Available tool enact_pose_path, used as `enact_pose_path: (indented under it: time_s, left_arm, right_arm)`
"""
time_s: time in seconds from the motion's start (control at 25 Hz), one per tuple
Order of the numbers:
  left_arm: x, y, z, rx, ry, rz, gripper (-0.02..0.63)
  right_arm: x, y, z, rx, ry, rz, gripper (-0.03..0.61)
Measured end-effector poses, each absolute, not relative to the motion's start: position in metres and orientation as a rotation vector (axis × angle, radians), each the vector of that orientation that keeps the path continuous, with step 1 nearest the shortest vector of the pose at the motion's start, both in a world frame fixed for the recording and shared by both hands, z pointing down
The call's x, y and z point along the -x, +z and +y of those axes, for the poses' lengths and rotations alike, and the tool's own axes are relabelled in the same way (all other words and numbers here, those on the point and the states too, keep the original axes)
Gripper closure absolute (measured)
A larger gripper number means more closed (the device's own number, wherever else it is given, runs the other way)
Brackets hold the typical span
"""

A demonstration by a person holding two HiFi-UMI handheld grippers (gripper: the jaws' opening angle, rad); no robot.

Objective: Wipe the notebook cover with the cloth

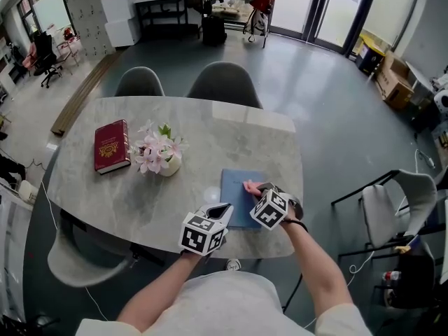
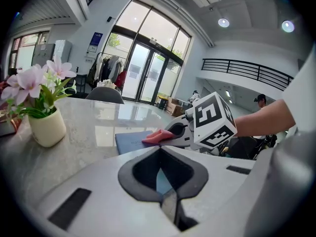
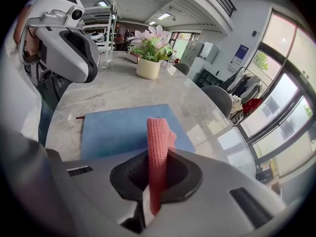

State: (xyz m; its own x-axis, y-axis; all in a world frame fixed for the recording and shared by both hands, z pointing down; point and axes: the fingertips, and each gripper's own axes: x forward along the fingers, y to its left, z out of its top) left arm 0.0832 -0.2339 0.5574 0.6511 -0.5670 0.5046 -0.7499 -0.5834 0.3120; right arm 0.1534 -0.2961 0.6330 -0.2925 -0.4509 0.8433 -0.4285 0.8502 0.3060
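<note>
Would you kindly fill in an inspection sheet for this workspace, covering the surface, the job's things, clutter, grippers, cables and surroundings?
Surface: grey stone-look table, no spills seen.
Job's things: blue notebook lying flat near the front edge; pink cloth hanging over it.
Clutter: red book and flower pot at the table's left, apart from the notebook.
Grippers: right gripper shut on the cloth; left gripper shut, nothing between its jaws, at the notebook's left edge.
Cables: thin white cable on the floor, left of the table.
Surroundings: two grey chairs behind the table; glass doors beyond.
</note>
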Motion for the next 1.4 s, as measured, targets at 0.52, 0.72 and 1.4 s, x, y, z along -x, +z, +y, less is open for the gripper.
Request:
enact_pose_path:
  time_s: [0.52, 0.72, 1.4]
  left_arm:
    - [-0.085, 0.556, -0.203, -2.393, 0.473, -0.974, 0.606]
    - [-0.082, 0.558, -0.193, -2.390, 0.474, -0.965, 0.606]
    - [-0.078, 0.563, -0.159, -2.389, 0.460, -0.929, 0.606]
  right_arm:
    - [-0.151, 0.637, -0.243, -0.672, 0.009, -1.907, 0.565]
    - [-0.148, 0.639, -0.221, -0.671, 0.024, -1.907, 0.565]
    - [-0.139, 0.643, -0.160, -0.644, 0.067, -1.897, 0.565]
